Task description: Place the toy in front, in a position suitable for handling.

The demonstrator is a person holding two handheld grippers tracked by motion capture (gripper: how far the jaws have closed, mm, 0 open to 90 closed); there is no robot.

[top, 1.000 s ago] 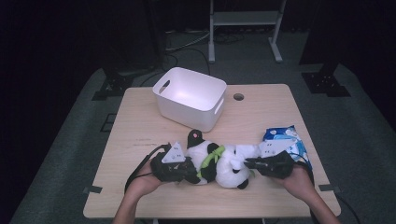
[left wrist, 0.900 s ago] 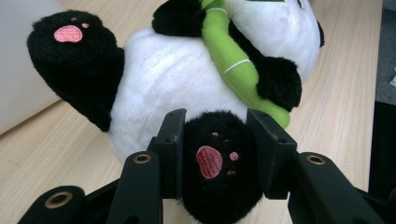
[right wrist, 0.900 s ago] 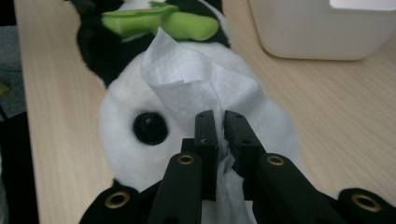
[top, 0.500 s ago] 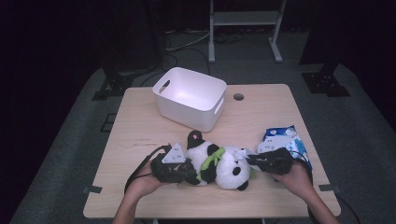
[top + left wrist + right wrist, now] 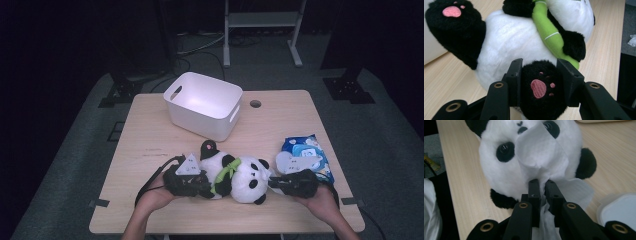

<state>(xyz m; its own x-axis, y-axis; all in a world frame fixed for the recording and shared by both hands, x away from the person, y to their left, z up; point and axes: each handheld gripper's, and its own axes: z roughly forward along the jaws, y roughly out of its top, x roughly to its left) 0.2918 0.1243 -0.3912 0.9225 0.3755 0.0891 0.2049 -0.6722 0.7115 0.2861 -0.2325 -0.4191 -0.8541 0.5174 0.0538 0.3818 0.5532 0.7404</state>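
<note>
Near desk edge: two hands in from below, a gripper in each.

Left gripper (image 5: 200, 184) clamped on plush panda (image 5: 235, 176) by one black hind paw (image 5: 539, 87); jaws pressing fur on both sides, pink pad facing camera. Likely an anchoring hold, to stop the toy sliding while wiped.

Right gripper (image 5: 274, 183) pinching a white wet wipe (image 5: 541, 160); jaws nearly together, tissue bunched between them. Loose end draped over panda's muzzle, between the eyes. Judged: face cleaning in hand, wipe laid on snout for a stroke.

Panda lying on its side at front centre of desk (image 5: 150, 140), head toward right gripper, feet toward left, green bamboo stalk (image 5: 547, 30) hugged across chest. Sideways lie gives each gripper its own end.

Just right of panda: blue wipes pack (image 5: 306, 155), lid flap open, within easy reach for another sheet.

Farther back, centre: white plastic bin (image 5: 205, 105), open top, handle cut-outs, apart from the toy. Contents not visible; perhaps the toy's destination.

Beyond desk: dark floor, cables, metal stand legs.
</note>
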